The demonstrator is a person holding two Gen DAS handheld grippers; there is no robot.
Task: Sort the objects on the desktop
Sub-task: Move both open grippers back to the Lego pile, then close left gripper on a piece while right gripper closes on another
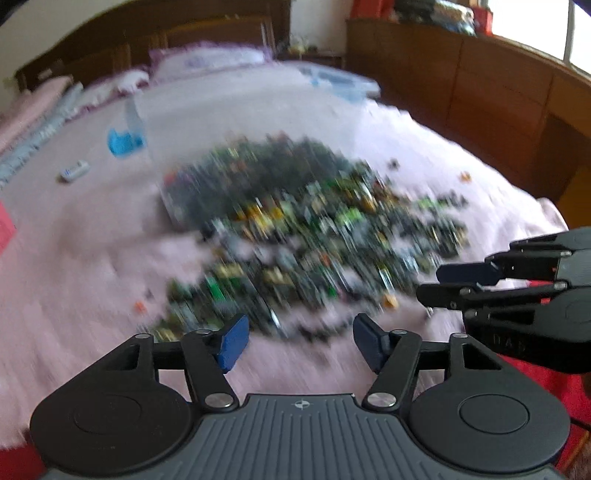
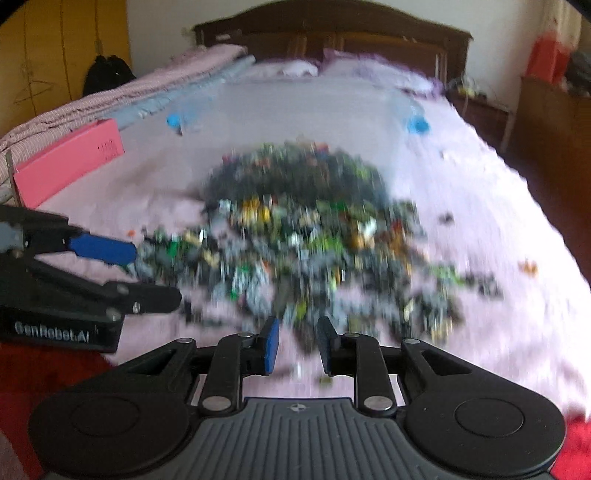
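Note:
A big heap of small mixed pieces (image 1: pixel 306 229), green, yellow, grey and black, lies on a pink bedspread (image 1: pixel 92 266); both views are motion-blurred. My left gripper (image 1: pixel 300 343) hangs open over the heap's near edge, nothing between its blue pads. In the right wrist view the same heap (image 2: pixel 314 236) fills the middle. My right gripper (image 2: pixel 297 345) is partly open at the heap's near edge, its gap empty. Each gripper shows in the other's view: the right one (image 1: pixel 454 286) at the right, the left one (image 2: pixel 147 273) at the left.
A pink box (image 2: pixel 70 162) sits at the bed's left side. Blue items (image 1: pixel 123 142) and a small white object (image 1: pixel 74 171) lie beyond the heap. Stray pieces (image 2: pixel 528 267) are scattered to the right. A wooden headboard (image 2: pixel 332 33) and cabinets (image 1: pixel 480 85) border the bed.

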